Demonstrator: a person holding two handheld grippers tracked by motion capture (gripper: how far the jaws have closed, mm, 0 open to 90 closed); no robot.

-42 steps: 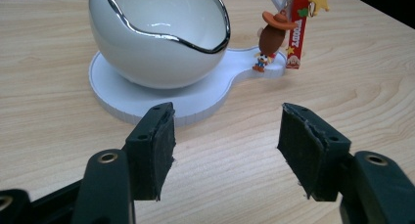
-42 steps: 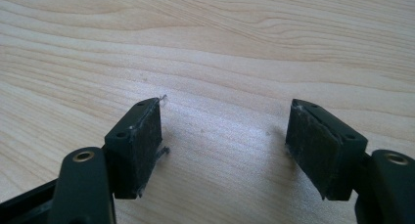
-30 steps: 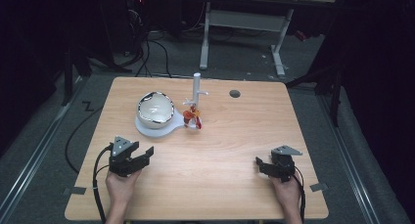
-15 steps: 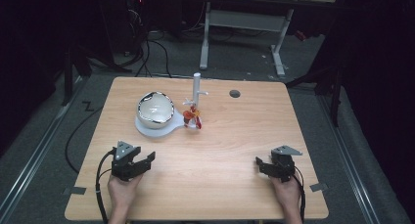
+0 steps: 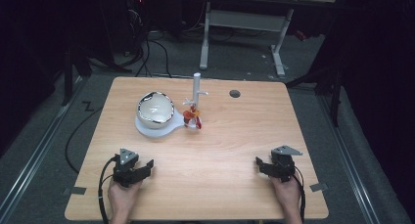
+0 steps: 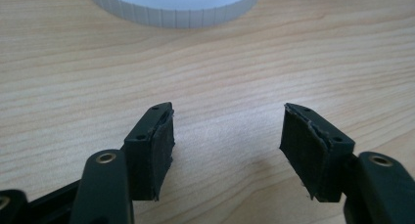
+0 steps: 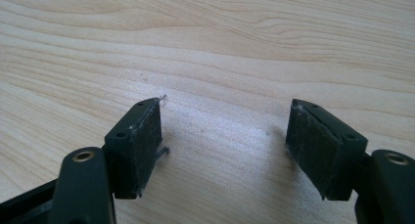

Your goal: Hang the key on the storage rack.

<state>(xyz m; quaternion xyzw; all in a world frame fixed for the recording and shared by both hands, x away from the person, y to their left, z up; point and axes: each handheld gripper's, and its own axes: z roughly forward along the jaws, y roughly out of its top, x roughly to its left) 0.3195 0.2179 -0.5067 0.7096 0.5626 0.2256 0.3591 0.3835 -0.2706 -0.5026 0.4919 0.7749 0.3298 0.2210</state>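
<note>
A pale wooden surface (image 5: 235,150) sits in a dark room. The left gripper (image 5: 142,169) rests low at about seven o'clock, held in the person's left hand (image 5: 122,197), its cable (image 5: 102,190) looping back toward the near edge. The right gripper (image 5: 262,164) sits at about five o'clock in the right hand (image 5: 286,194). The two are well apart, each close to the near edge.

In the left gripper view the fingers (image 6: 151,153) stand wide apart with only bare wood grain between them, and the ribbed white rim of a base (image 6: 173,11) lies ahead at twelve o'clock. In the right gripper view the fingers (image 7: 137,145) are likewise spread, holding nothing, with plain wood ahead.

Toward the far middle of the surface, at roughly eleven o'clock from the centre, a shiny bowl (image 5: 155,109) sits on a white base (image 5: 147,131). Just to its right a white upright post (image 5: 196,92) rises, with a small red-and-orange object (image 5: 192,117) at its foot; what it is, I cannot tell. A dark round hole (image 5: 235,93) marks the surface at one o'clock. Beyond the far edge stands a white table frame (image 5: 244,23) on the floor.
</note>
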